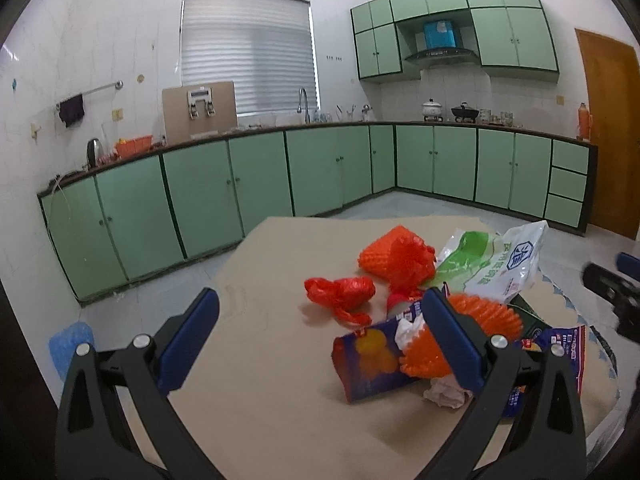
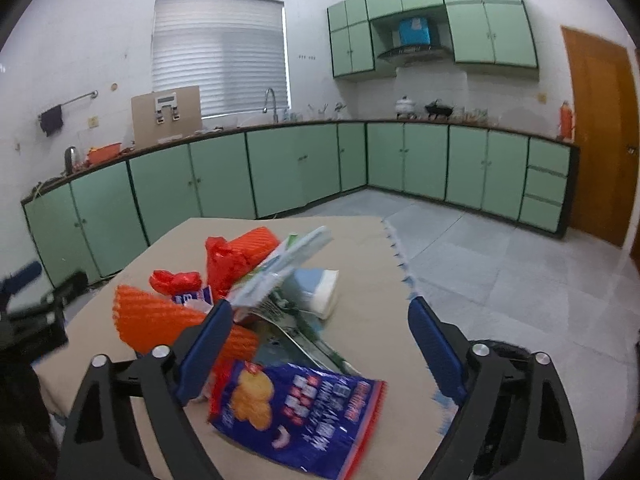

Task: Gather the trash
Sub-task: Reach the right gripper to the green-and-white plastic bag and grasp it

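Note:
A pile of trash lies on a beige table (image 1: pixel 260 360). In the left wrist view I see a crumpled red plastic bag (image 1: pixel 340 294), orange foam netting (image 1: pixel 396 258), a white and green bag (image 1: pixel 492 264), a blue snack packet (image 1: pixel 368 360) and crumpled tissue (image 1: pixel 444 394). My left gripper (image 1: pixel 320 332) is open, just left of the pile and above the table. In the right wrist view a blue snack packet (image 2: pixel 296 408) lies between the fingers of my open right gripper (image 2: pixel 320 344). Orange netting (image 2: pixel 160 320) and a white and green bag (image 2: pixel 288 268) lie beyond it.
Green kitchen cabinets (image 1: pixel 256 176) run along the walls past the table. A blue bag (image 1: pixel 70 344) sits on the floor at the left. A wooden door (image 2: pixel 600 136) stands at the right. The grey tiled floor (image 2: pixel 500 264) lies to the right of the table.

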`<state>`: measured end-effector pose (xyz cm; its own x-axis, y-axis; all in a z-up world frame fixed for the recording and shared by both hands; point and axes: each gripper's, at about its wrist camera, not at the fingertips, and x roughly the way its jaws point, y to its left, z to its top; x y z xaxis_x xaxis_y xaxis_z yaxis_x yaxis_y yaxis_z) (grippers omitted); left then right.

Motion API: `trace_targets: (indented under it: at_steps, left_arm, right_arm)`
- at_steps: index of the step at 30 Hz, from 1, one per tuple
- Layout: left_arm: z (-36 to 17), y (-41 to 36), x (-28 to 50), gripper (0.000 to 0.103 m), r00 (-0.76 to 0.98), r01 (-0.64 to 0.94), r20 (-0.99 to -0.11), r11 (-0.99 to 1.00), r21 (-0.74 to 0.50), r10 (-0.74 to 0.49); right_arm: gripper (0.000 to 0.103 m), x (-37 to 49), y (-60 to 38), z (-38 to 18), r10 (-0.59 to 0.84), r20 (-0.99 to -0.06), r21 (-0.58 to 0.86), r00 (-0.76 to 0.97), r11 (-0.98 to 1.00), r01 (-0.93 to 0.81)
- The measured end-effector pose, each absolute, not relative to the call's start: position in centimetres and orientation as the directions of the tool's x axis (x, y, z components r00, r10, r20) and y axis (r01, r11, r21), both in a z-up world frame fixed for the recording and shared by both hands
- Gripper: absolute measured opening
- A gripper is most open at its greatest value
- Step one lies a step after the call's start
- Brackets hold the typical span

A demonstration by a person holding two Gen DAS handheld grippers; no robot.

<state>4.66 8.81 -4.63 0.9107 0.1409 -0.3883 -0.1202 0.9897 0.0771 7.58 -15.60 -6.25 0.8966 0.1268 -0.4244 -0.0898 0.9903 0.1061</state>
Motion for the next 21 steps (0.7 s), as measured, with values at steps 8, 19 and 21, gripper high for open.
trace_targets:
  at_steps: [8,19,21]
  left_arm:
    - [-5.1,9.4,5.3,0.095,0.904,-0.121,-0.399,0.987,0.109,0.155]
    - [-5.6,10.4,8.9,0.08,0.903,-0.138,-0.401,0.988,0.076,0.156]
    - [-5.6,10.4,8.9,0.08,0.905,-0.139,-0.393,0.986,0.089,0.163]
  right_arm:
    - [0.078,12.1,-14.7,-5.9,0.153,-0.454,0.147,0.878,0.985,-0.095]
    - [0.076,15.2,-13.0,-6.9,0.149,-0.509,0.129,0.848,0.987,-0.096]
    - [0.07,16.0,-12.8,-7.2,0.165,-0.527,0.143,0.834,0.984,-0.105]
